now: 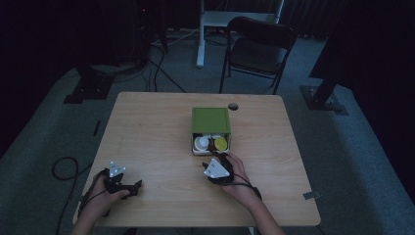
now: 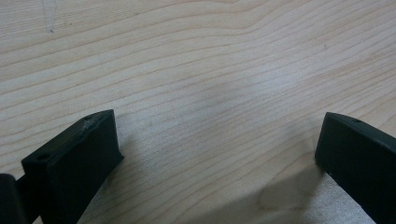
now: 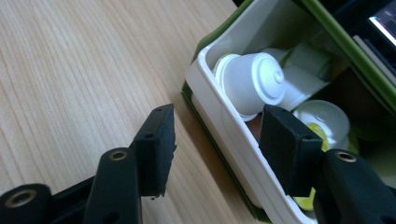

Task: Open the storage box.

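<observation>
brown capsule point(image 3: 254, 128) hidden behind jaw

The person's left hand point(image 1: 100, 193) rests low at the near left, wrapped around the black two-jaw left gripper point(image 1: 138, 184) with a grey three-cornered plate on top; its jaws point toward the right and stand wide apart with nothing between them. The right forearm comes in from the bottom edge, angled up and to the left, and the right hand point(image 1: 240, 176) holds the matching black right gripper point(image 3: 215, 144) pointed forward, its jaws part-way apart, the pads pressing on nothing.
</observation>
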Available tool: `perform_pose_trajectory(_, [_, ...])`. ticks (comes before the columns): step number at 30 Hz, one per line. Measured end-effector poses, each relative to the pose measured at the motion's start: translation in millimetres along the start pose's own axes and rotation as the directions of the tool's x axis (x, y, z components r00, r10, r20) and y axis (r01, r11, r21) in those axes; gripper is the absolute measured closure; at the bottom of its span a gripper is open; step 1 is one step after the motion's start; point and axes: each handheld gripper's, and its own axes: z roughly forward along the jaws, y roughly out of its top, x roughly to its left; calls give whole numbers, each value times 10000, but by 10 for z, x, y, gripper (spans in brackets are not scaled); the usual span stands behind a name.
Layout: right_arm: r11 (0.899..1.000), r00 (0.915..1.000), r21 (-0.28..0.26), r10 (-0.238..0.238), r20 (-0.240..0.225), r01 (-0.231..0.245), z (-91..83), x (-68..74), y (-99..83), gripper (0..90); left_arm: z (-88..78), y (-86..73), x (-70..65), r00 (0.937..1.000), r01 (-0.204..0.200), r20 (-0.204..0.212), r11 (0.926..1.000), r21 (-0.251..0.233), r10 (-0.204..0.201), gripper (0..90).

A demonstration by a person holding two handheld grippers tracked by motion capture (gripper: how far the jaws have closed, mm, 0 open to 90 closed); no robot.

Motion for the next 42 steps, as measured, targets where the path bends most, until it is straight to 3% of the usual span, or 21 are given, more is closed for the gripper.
perform_pose_trajectory(8, [9977,9975,-108,-677,-214,675,96,-39,31,482,1,0,0,10000,4,0,10000,-12,-4,0])
perform_pose_trajectory(13, [9850,9850,158,-1713,-190,1716,182,-46,38,490,1,0,0,10000,4,0,10000,-12,-4,0])
perform_pose_trajectory(19, [9736,9749,516,-2216,-228,2225,236,-35,33,516,1,-1,0,10000,3,-1,10000,-16,-3,0])
perform_pose_trajectory(23, [9585,9612,717,-2758,-109,2759,258,-24,30,524,1,-1,0,10000,3,-1,10000,-13,-3,0])
perform_pose_trajectory(25, [9465,9504,892,-3110,-38,3101,272,-15,29,531,1,0,0,10000,2,-1,10000,-13,-2,0])
perform_pose_trajectory(33, [9299,9357,1163,-3525,112,3489,296,-8,42,579,1,-1,0,10000,2,-1,10000,-14,-2,0])
perform_pose_trajectory(37, [8952,9034,1493,-4280,257,4199,318,34,47,575,1,-1,0,10000,4,-2,10000,-15,-4,0])
perform_pose_trajectory(42, [8922,9018,1656,-4309,337,4201,333,33,49,598,1,-1,0,10000,3,-2,10000,-18,-3,0])
